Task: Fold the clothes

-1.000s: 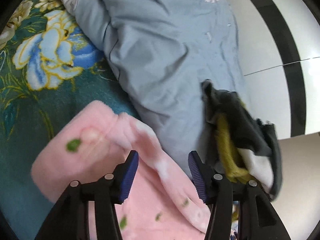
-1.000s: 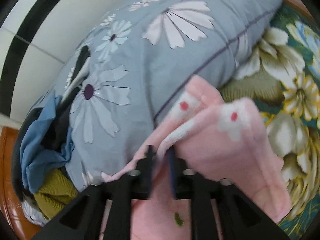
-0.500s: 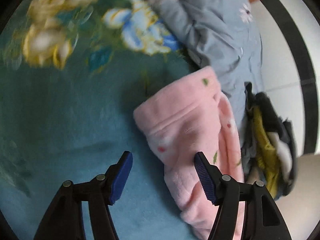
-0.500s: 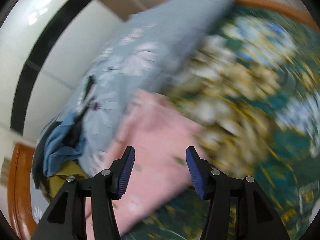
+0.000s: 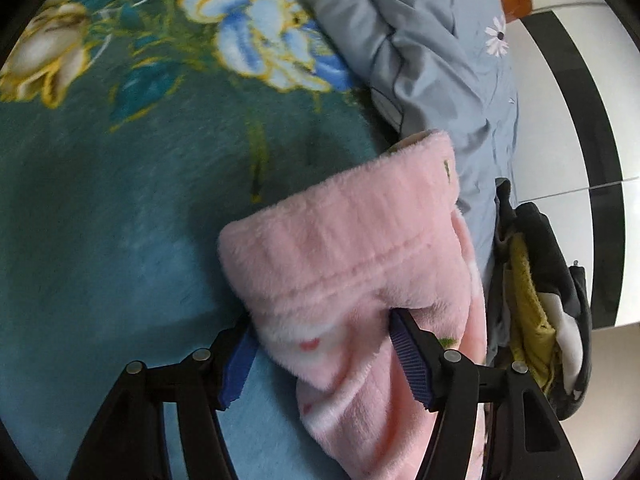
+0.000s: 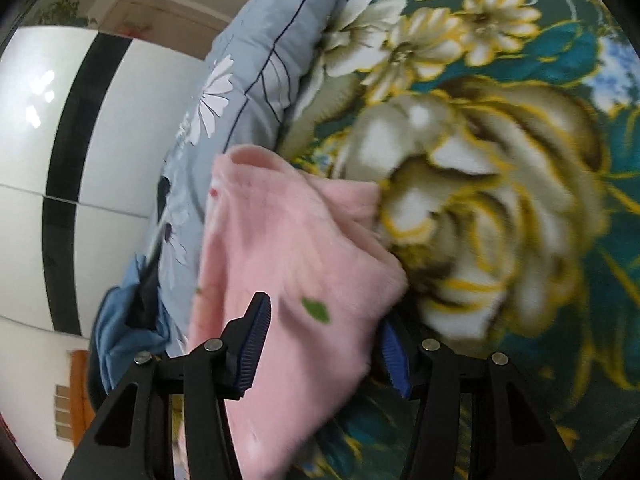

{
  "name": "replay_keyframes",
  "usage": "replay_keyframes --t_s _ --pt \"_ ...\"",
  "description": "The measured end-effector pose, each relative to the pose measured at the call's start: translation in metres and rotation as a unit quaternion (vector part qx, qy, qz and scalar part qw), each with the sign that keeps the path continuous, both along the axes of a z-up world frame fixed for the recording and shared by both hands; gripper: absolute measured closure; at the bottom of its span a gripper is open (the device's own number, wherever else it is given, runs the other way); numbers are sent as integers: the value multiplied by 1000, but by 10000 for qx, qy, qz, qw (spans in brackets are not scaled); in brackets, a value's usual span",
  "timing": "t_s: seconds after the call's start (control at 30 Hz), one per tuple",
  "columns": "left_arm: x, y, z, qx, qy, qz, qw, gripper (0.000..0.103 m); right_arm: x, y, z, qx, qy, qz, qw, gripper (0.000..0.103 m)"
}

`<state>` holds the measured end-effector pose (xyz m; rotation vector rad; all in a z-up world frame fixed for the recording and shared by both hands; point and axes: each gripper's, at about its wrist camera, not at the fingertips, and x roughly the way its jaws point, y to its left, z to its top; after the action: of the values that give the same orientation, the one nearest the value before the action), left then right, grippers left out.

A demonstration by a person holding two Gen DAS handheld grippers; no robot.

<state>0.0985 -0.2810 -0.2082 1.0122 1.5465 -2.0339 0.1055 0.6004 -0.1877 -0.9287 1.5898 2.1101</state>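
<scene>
The pink fleece garment [image 5: 352, 264] lies bunched on the teal flowered blanket [image 5: 100, 220], against the grey-blue quilt [image 5: 432, 60]. The left gripper [image 5: 324, 360] stands wide, straddling a thick fold, pads not yet pressing. The right gripper [image 6: 320, 344] is closing around the other edge — fleece sits between its jaws. Either could pinch several layers or the blanket pile underneath, dragging the fold askew. A heap of dark and mustard clothes [image 5: 532, 312] crowds the garment's far side, so there is little room to spread it there.
</scene>
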Motion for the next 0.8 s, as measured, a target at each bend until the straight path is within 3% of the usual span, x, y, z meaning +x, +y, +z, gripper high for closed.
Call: replay_keyframes --t_s 0.2,0.27,0.33,0.4,0.63,0.8 --pt "-14 -7 2 -37 -69 114 9999 35 -25 2 -5 24 -80 -107 9999 77" --pt "-14 -8 4 -8 -163 240 9996 42 -30 2 -5 7 -147 -162 9998 84" --pt "-14 -8 9 -20 -235 354 9991 72 -31 3 3 -6 -143 -180 9997 86" --pt "-12 -9 16 6 -186 453 9988 84 -32 4 13 -8 -119 -195 9997 88" --pt "-13 -6 95 -236 739 85 9970 88 -32 2 76 201 368 167 9990 91" --pt "8 -8 168 -643 1605 -352 9843 88 -15 -5 130 503 844 528 9938 91"
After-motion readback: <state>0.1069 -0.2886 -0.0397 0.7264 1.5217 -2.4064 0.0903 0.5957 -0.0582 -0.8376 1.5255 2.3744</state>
